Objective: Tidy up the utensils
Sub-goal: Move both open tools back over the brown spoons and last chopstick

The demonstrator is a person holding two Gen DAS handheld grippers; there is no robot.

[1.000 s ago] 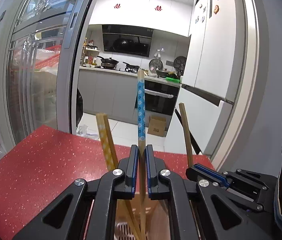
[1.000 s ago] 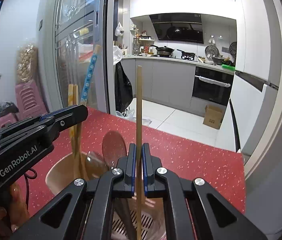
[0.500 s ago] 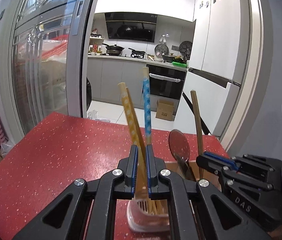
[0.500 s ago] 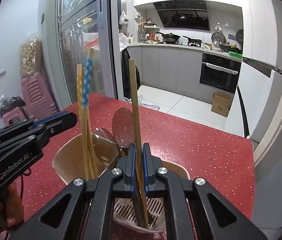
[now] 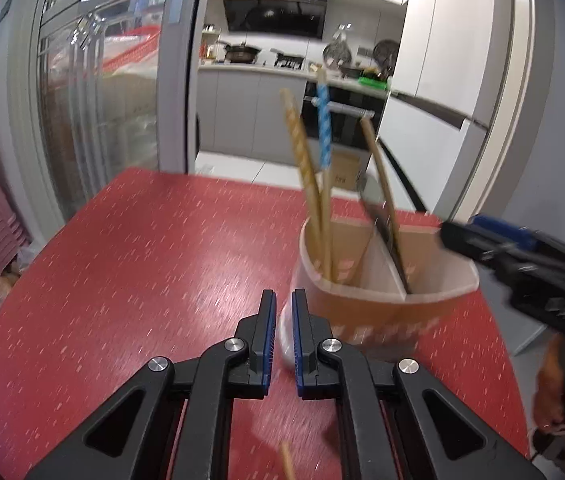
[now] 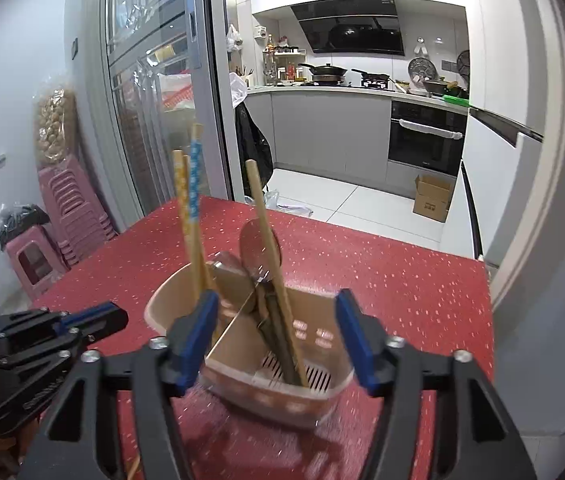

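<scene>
A tan divided utensil holder (image 5: 382, 300) (image 6: 310, 312) stands on the red table (image 5: 142, 260). Its left compartment holds the blue-patterned chopstick (image 5: 323, 128) (image 6: 194, 172) and yellow-patterned chopsticks (image 5: 300, 152) (image 6: 180, 184). Its right compartment holds a plain wooden chopstick (image 5: 378, 176) (image 6: 266, 236) and dark spoons (image 6: 258, 248). My left gripper (image 5: 281, 304) is empty, its jaws nearly closed, just left of and in front of the holder. My right gripper (image 6: 278, 320) is wide open and empty, its fingers either side of the holder.
The red table's (image 6: 402, 280) far edge drops off to the kitchen floor. A loose wooden stick end (image 5: 287, 460) lies on the table under the left gripper. Stacked pink stools (image 6: 66, 216) stand at left, a glass sliding door (image 5: 94, 100) behind.
Both grippers let go of their chopsticks and pulled back from the holder. The right gripper opened wide. The chopsticks now lean in the holder's compartments.
</scene>
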